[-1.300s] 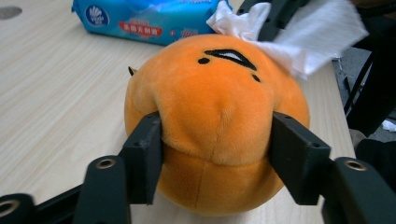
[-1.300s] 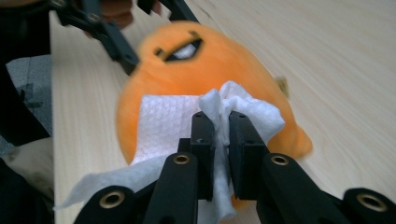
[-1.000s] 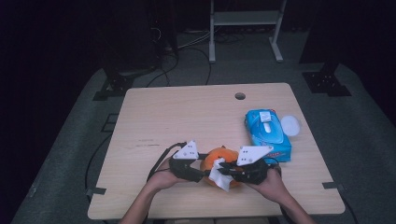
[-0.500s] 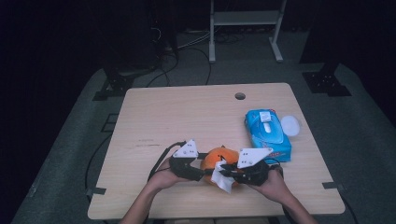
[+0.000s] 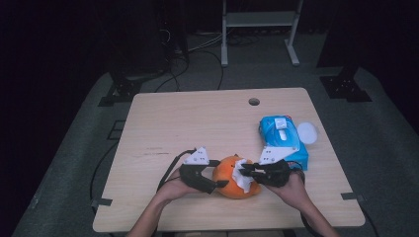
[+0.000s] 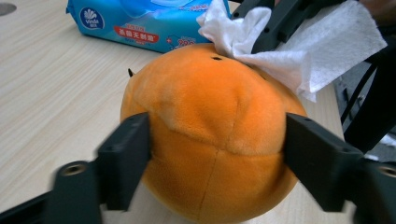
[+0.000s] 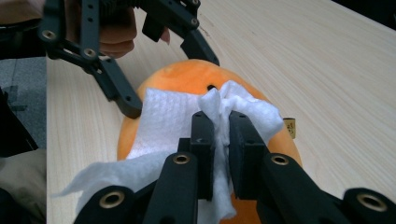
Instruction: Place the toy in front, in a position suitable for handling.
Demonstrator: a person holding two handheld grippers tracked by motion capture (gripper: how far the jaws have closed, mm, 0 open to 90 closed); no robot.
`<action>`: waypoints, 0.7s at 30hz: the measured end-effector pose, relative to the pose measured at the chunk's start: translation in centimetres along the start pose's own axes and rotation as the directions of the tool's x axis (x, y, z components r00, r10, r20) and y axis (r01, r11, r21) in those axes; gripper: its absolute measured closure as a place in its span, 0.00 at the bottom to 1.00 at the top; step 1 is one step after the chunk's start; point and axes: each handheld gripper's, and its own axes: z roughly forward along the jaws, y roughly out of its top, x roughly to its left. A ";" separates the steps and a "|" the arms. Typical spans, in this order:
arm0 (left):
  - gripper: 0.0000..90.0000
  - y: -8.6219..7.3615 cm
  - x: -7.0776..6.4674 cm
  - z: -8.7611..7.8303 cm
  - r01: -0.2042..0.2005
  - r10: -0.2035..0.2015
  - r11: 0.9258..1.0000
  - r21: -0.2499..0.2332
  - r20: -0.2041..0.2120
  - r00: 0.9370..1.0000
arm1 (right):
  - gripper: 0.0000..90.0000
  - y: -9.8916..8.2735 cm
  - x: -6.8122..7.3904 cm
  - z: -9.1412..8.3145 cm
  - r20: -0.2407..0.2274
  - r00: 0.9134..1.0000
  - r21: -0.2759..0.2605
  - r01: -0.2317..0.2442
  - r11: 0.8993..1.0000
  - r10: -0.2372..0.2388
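Looking along the right gripper (image 7: 222, 135) revealed its jaws pinching a white wipe (image 7: 163, 121) against the orange plush (image 6: 210, 130); the left gripper (image 6: 217, 154), jaws just opening, loosely flanked the plush near the table's (image 5: 197, 118) front edge.

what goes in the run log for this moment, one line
left gripper: jaws just opening, either side of orange plush toy | right gripper: shut on white wipe, laid on toy | wipes pack: behind

High view: table (image 5: 197, 123) evenly lit from above, surroundings v. dark, pic soft/grainy. Gripper views brighter, sharp mid-frame; near jaws blurred, esp. left gripper view. No glare, faint shadows.
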 end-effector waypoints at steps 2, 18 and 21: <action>0.37 0.2 -0.3 -0.1 -0.035 0.035 0.999 -0.004 -0.007 0.999 | 0.89 0.3 0.4 -0.2 0.004 1.000 -0.009 0.011 1.000 -0.011; 0.29 0.6 -1.6 0.4 -0.113 0.112 0.993 0.026 0.031 0.993 | 0.89 -0.2 -0.8 -0.2 0.035 0.999 0.016 -0.033 0.999 0.033; 0.21 1.0 -1.4 0.2 -0.017 0.017 1.000 -0.002 0.046 0.999 | 0.89 -0.3 -0.4 -0.1 0.036 0.999 0.023 -0.026 0.999 0.025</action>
